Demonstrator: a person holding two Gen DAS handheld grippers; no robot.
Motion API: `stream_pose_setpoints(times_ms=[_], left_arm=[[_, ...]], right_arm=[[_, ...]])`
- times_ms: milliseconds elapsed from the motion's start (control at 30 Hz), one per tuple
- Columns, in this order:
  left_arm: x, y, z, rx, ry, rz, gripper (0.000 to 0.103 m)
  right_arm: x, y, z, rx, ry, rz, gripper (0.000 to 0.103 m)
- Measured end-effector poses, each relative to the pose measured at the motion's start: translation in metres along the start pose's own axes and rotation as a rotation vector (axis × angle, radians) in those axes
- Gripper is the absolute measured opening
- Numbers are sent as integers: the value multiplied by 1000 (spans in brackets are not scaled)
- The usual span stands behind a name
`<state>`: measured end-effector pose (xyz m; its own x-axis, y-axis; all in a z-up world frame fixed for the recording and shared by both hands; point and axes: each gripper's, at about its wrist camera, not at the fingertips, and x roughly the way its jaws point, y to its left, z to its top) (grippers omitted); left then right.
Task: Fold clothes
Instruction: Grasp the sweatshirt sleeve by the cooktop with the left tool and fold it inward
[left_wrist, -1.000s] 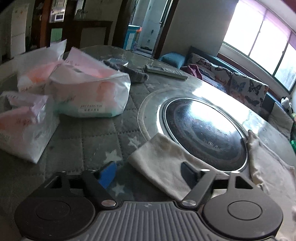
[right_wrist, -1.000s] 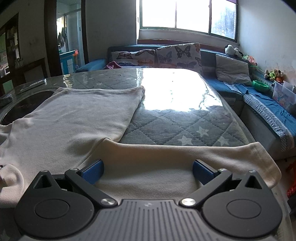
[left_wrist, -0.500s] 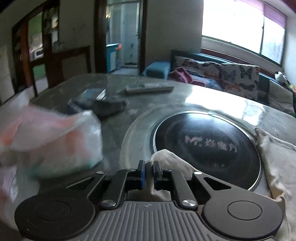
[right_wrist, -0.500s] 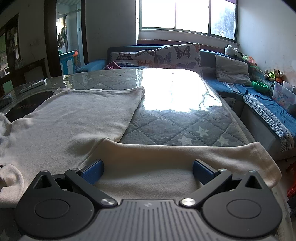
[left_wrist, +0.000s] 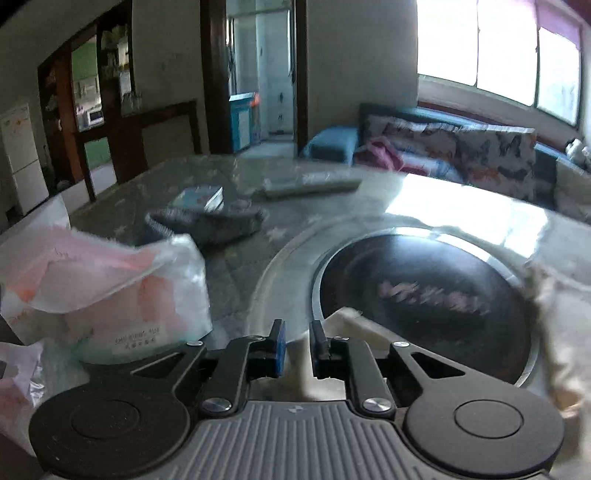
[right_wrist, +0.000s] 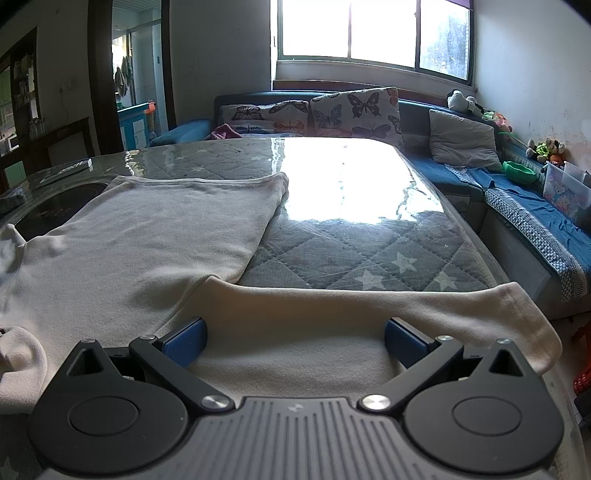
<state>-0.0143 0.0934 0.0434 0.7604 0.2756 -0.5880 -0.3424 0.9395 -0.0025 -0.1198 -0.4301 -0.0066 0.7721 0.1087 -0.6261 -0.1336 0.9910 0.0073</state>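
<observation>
In the left wrist view, your left claw (left_wrist: 297, 341) is sitting at the lower centre of the frame, angled downward toward the bench (left_wrist: 236, 266). Its jaws are standing nearly together with a narrow gap, having just been opening slightly. Whether the cream cloth is pinched there is hard to tell; a corner of the cream garment (left_wrist: 351, 325) is lying just right of the tips, over the rim of the black round cooktop (left_wrist: 424, 295). A plastic bag (left_wrist: 107, 288) is resting at the left of the frame.

In the right wrist view, your right claw (right_wrist: 293, 338) is pointing down at the bench from the bottom of the frame, its jaws spread wide. The garment's sleeve (right_wrist: 369, 314) is lying flat between the blue pads (right_wrist: 186, 339), which are not pressing on it. The garment's body is spreading toward the upper left of the frame.
</observation>
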Motion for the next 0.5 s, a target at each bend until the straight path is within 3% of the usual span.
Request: stream_pose_setpoints(times_ms=[133, 233, 300, 400, 500], left_arm=[[-30, -31, -2, 16, -20, -215, 15], [-38, -61, -12, 40, 46, -432, 15], [-37, -81, -19, 50, 95, -538, 14], [-29, -103, -28, 69, 134, -611, 15], [-18, -115, -35, 60, 180, -634, 15]], right_arm=[[0, 0, -1, 1, -1, 0, 103], [0, 0, -1, 1, -2, 0, 103], [0, 0, -1, 1, -3, 0, 103], [1, 0, -1, 1, -3, 0, 103], [1, 0, -1, 2, -4, 1, 103]])
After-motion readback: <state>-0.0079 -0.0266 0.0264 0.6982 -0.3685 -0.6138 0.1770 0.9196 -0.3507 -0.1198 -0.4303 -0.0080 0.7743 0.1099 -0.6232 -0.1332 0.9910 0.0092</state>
